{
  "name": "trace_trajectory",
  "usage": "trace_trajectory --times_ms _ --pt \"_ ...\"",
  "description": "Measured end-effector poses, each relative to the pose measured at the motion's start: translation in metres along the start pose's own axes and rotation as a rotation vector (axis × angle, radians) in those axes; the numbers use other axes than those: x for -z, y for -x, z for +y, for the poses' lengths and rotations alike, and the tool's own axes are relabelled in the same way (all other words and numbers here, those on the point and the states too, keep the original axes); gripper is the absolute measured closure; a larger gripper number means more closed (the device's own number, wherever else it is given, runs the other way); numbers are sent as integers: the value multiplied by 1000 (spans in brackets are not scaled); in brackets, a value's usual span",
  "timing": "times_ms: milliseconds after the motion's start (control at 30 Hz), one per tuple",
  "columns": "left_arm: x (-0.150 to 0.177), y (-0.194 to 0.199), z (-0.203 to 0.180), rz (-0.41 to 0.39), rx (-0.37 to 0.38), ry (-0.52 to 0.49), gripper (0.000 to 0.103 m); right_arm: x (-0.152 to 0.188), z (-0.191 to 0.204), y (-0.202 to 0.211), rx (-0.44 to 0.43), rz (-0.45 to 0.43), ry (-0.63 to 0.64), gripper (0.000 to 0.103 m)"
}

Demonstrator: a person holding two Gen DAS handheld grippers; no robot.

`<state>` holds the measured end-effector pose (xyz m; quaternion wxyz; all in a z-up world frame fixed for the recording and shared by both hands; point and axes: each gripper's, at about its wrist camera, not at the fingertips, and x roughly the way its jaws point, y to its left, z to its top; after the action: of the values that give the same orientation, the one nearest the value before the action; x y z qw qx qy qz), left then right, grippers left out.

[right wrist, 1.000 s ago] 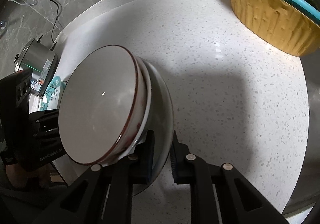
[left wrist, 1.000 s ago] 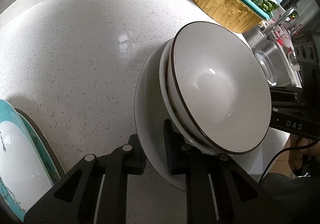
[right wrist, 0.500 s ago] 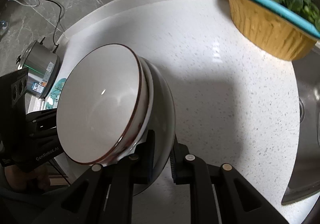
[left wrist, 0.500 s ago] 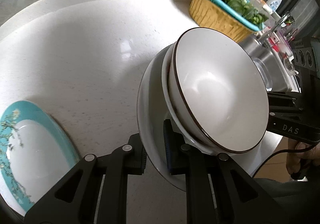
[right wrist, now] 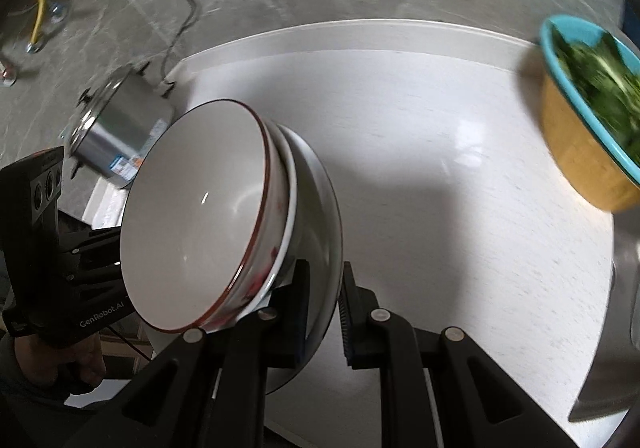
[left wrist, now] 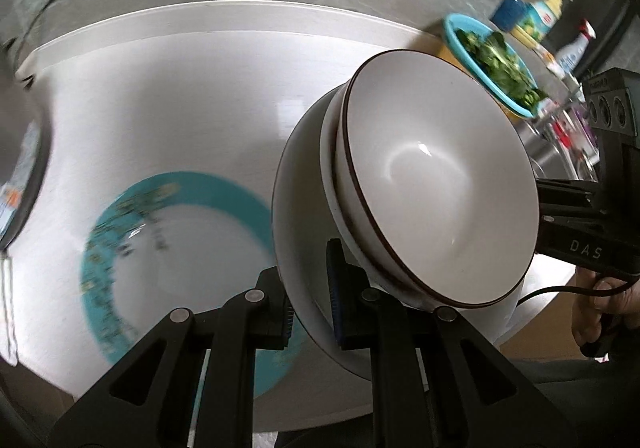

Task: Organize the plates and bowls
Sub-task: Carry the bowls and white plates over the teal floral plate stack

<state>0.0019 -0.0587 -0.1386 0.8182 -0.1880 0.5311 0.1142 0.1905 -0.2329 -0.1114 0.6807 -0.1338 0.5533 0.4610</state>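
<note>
My left tongs [left wrist: 308, 312] and right tongs [right wrist: 324, 312] both pinch white plate [left wrist: 296, 216] rim, two nested bowls [left wrist: 436, 184] stacked on it, lifted above counter [left wrist: 168, 96]. Teal plate [left wrist: 176, 248] near-left, unstacked.

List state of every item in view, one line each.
white plate: lifted, tilted, gripped at opposite rims by both grippers
brown-rimmed bowls: two, nested, resting on the plate
teal plate: flat on the counter
left gripper: shut on white plate
right gripper: shut on white plate
basket: full of greens
</note>
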Motion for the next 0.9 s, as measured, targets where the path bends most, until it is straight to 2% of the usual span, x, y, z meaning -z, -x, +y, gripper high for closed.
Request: trace_trajectory --times_ms 167,400,633,900 --pt "16 20 49 -1 -40 52 91 -14 34 -21 -35 30 51 87" --pt "27 30 95 2 -70 97 92 -26 76 -49 -63 65 106 87" --pt "37 32 133 9 -78 115 93 -32 102 -68 -69 86 123 87" --pt "44 16 165 25 -67 132 93 -32 115 -92 -61 112 116 87"
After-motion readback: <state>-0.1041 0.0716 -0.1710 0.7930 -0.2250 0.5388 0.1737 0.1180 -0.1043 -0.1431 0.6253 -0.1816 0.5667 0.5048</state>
